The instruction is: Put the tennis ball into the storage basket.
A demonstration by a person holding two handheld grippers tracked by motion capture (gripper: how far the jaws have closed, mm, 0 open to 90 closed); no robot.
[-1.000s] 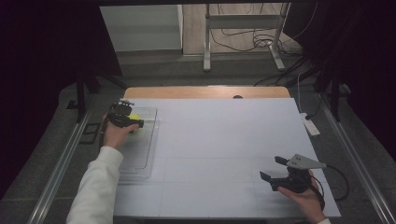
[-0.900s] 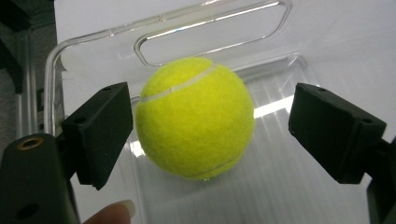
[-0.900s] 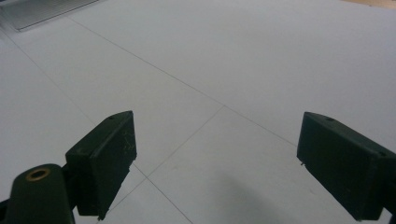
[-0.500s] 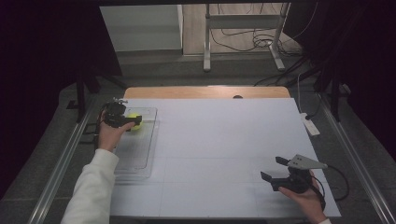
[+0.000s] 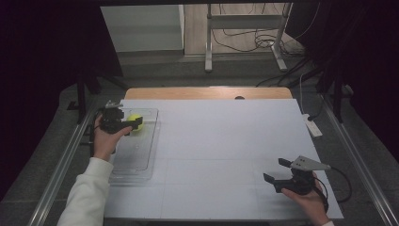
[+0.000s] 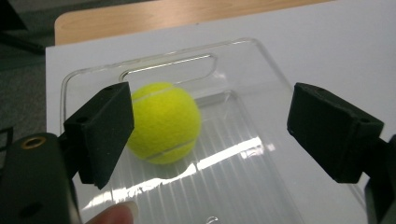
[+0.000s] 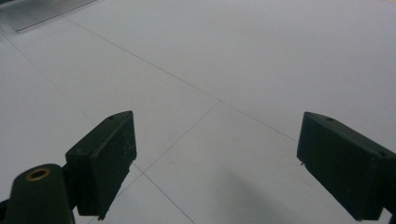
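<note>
Tennis ball: a yellow-green tennis ball [image 6: 163,122] lay at the far, handle end of a clear plastic tray [image 6: 261,186], on its ribbed floor.
Handling: judged light, springy and felt-covered, so grippy rather than slick; it would likely roll on the tray, and was best pinched across its widest middle.
Left gripper: the left gripper [image 5: 133,124] stood beside the ball, jaws apart and gripping nothing; they had just been closing a little, the ball behind the left jaw and free of both pads.
Since the earlier frame: that hand had drawn back toward the table's left edge, leaving the ball where it was.
Right gripper: the right gripper [image 5: 277,170] rested released over the bare white table [image 5: 226,141], unmoved.
</note>
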